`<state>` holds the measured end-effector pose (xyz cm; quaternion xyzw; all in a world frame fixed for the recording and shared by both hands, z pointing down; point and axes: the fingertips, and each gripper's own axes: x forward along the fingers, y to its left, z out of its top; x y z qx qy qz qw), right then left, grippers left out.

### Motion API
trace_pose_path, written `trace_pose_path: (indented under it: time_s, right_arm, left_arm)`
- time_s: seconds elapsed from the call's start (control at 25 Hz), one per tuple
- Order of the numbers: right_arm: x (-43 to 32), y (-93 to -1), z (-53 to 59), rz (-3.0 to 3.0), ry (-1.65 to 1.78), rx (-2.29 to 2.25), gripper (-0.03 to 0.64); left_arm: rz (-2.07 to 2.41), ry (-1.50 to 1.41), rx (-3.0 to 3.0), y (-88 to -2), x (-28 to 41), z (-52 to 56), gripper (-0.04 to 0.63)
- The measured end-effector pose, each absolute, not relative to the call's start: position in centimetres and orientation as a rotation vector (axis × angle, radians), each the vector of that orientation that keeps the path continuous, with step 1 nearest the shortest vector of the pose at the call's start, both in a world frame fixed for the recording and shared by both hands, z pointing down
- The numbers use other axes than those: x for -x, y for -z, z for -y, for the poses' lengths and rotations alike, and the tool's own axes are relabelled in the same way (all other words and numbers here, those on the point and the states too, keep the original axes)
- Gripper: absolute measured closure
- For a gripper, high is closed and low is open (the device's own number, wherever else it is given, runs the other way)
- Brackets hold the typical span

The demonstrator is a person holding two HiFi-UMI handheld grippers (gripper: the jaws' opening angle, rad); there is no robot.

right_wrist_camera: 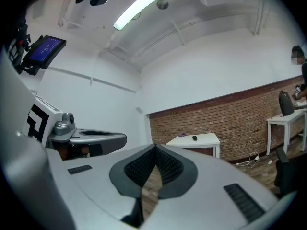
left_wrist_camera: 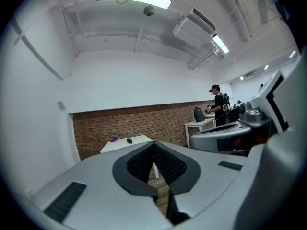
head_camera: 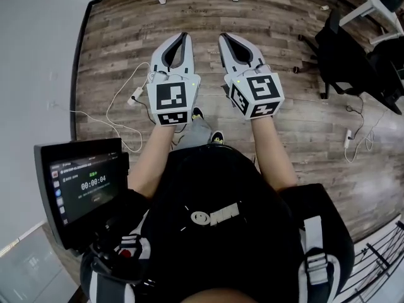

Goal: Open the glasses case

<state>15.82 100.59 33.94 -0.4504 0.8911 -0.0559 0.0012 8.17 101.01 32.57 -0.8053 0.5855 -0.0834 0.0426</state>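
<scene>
Left hand-held gripper [head_camera: 184,36] closed, pads [left_wrist_camera: 142,165] meet at the tips, nothing between them. Right hand-held gripper [head_camera: 225,38] same: closed, empty, pads [right_wrist_camera: 169,166] touching at the tips. Both are held out level, side by side in front of the person, near each other but apart, over a wooden floor [head_camera: 284,150]. No object near either one. White worktop [right_wrist_camera: 197,141] stands well away against a brick wall [right_wrist_camera: 230,119], straight ahead of both jaw pairs. On it sits a small dark item [right_wrist_camera: 194,138] with a purple item [right_wrist_camera: 181,135] just beside it; both are too small to tell whether either is the glasses case, and no other view shows a case. Screen [head_camera: 82,191] is mounted at the person's left side, lit. White cables [head_camera: 123,106] lie loose on the floor, black chair [head_camera: 341,55] at upper right in the head view. Another person [left_wrist_camera: 218,104] stands at a far desk in the left gripper view
</scene>
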Motion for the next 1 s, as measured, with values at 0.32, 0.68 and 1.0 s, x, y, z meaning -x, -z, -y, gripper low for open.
trace_pose_path:
  time_s: [0.32, 0.68, 1.0]
  right_arm:
    - [-14.7, -33.0, -94.6, -2.756, 0.146, 1.483, 0.618]
    - [-11.9, -32.8, -89.1, -2.748, 0.126, 1.522, 0.618]
    - [-10.0, -33.5, -84.5, -2.773, 0.137, 1.555, 0.618]
  left_arm:
    - [-1.718, 0.225, 2.512, -32.1, -7.2, -94.9, 0.595]
    - [-1.69, 0.208, 2.543, -32.4, -3.9, -89.9, 0.595]
    - [-1.685, 0.222, 2.585, -33.6, -2.1, -85.3, 0.595]
